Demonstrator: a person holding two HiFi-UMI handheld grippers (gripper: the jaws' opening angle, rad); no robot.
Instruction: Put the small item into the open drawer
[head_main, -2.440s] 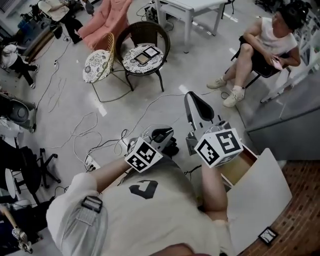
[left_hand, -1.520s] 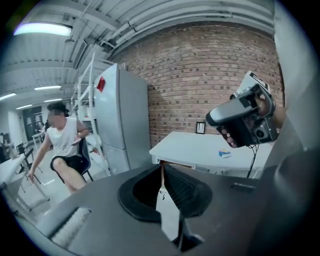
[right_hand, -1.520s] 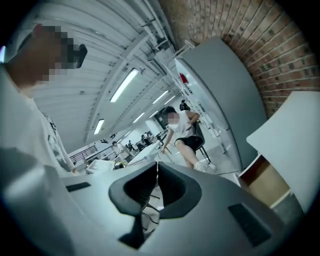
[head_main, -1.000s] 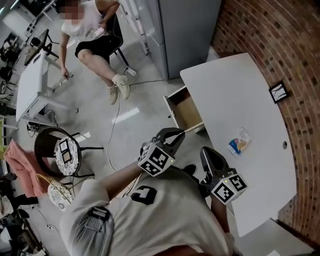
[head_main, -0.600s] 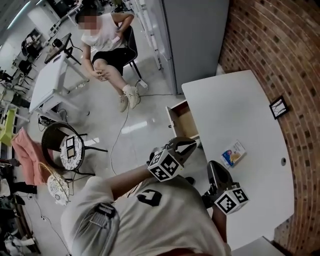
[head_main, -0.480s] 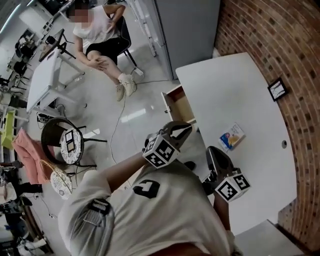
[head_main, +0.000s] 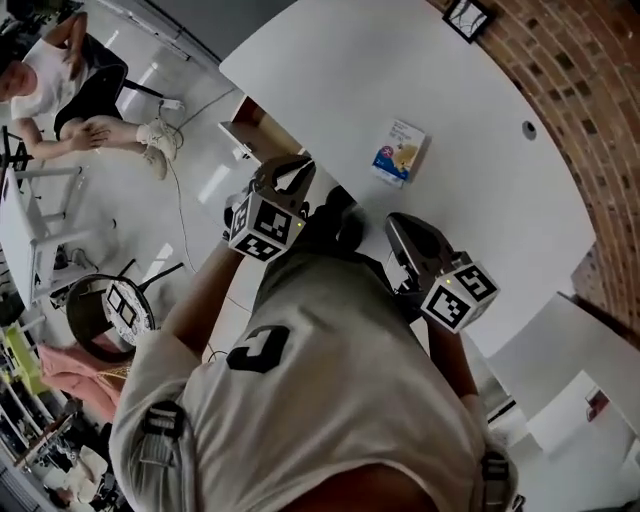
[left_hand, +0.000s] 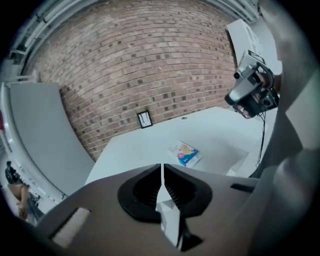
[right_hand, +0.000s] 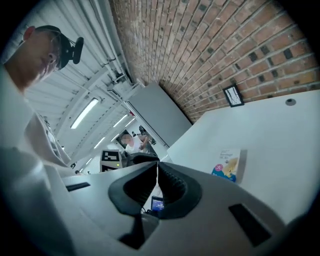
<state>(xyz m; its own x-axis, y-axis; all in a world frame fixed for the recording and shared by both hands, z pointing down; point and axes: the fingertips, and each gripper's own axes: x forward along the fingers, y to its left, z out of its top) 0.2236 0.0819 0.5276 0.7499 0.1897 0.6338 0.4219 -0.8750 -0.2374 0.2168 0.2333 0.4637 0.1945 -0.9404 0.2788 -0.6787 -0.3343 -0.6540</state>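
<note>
Since half a second ago the head view has swung: the white surface now fills the upper middle of the frame instead of its right side, and both tools sit closer to its near edge. At centre left, the left tool has its tips just below the open drawer. That drawer juts from the surface's left edge and shows a brown wooden inside; I cannot tell whether anything lies in it. Right of centre, the right tool is over the surface's lower edge. The small packet lies flat on the surface above and between the two tools, touching neither and outside the drawer. A seated person is at upper left, and a small picture frame is at the top by the brick wall.

Left gripper view: the left tool has its jaws pressed together with only a hairline slit between them, pinching nothing. Beyond them the packet lies right of centre on the surface, apart from the tips. The picture frame stands against the brick wall, and a grey cabinet is at left.

Right gripper view: the right tool also has its jaws meeting, with nothing held. The packet lies on the surface to the right of the tips. A marker cube shows left of the jaws, with the seated person above it.
</note>
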